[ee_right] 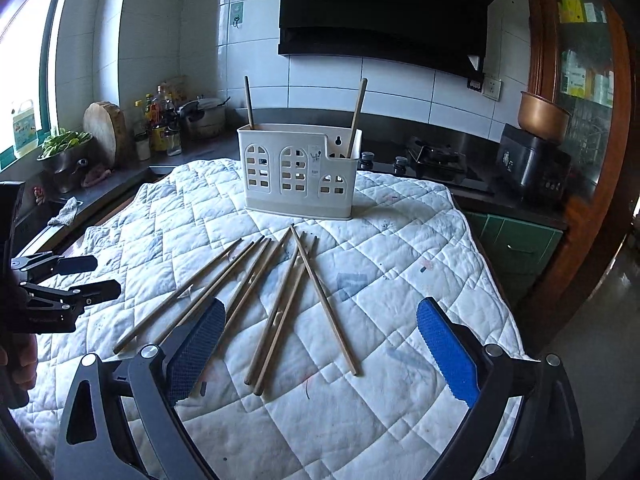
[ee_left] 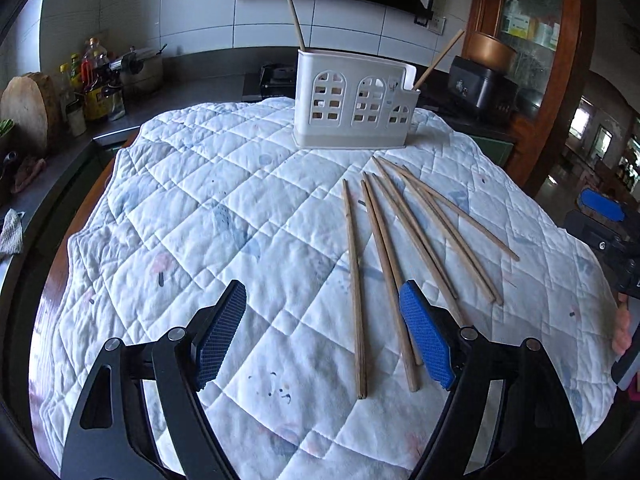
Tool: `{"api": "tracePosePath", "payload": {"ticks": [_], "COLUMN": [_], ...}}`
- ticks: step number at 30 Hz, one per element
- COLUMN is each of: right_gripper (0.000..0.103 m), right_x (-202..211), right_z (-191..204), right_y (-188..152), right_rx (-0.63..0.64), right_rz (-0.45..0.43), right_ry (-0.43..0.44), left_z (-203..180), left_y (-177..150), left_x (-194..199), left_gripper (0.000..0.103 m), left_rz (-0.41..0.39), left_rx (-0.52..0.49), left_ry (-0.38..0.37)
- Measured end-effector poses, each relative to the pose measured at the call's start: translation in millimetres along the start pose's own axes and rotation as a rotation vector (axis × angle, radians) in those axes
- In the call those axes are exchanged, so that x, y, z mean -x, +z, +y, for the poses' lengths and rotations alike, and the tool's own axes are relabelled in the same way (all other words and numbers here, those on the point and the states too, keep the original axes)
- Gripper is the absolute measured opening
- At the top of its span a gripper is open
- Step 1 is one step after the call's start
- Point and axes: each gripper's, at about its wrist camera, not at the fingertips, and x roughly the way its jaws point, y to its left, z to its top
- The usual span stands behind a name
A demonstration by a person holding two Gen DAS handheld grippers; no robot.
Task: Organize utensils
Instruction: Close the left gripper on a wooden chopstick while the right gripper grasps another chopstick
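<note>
Matt wooden chopsticks (ee_left: pixel 356 288), smooth white plastic holder (ee_left: pixel 354 104) — quilted cloth (ee_left: pixel 200 216), soft, rumpled

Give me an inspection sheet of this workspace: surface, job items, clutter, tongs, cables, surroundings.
Surface: white quilted cloth covering the table, faintly stained.
Job's things: white plastic utensil holder with arched window cut-outs stands upright at the far side, two wooden chopsticks already in it, one at each end; loose wooden chopsticks lie fanned on the cloth in front, some crossing.
Clutter: nothing seen on the cloth besides these.
Grippers: left tongs open, empty, over the near chopstick ends; right tongs open, empty.
Cables: nothing seen.
Surroundings: dark counter with sauce bottles, round wooden chopping block, gas hob, black range hood, black rice cooker.
</note>
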Motion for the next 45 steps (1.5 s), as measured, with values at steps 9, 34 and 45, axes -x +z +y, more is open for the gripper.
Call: {"api": "tracePosePath", "payload": {"ticks": [9, 34, 45], "right_gripper": [0.093, 0.075, 0.034], "right_x": [-6, -53, -88], "right_z": [-6, -26, -26], "right_y": [-11, -20, -25], "right_rx": [-0.03, -0.066, -0.038], "right_rz": [0.026, 0.172, 0.268], "right_ry": [0.004, 0.071, 0.109], "left_z": [-15, -21, -24], "left_y": [-21, -26, -29], "left_x": [-20, -44, -42], "left_gripper": [0.062, 0.011, 0.007], "left_rz": [0.061, 0.111, 0.118], "left_rx": [-0.001, 0.004, 0.005], "left_ry": [-0.057, -0.006, -0.029]}}
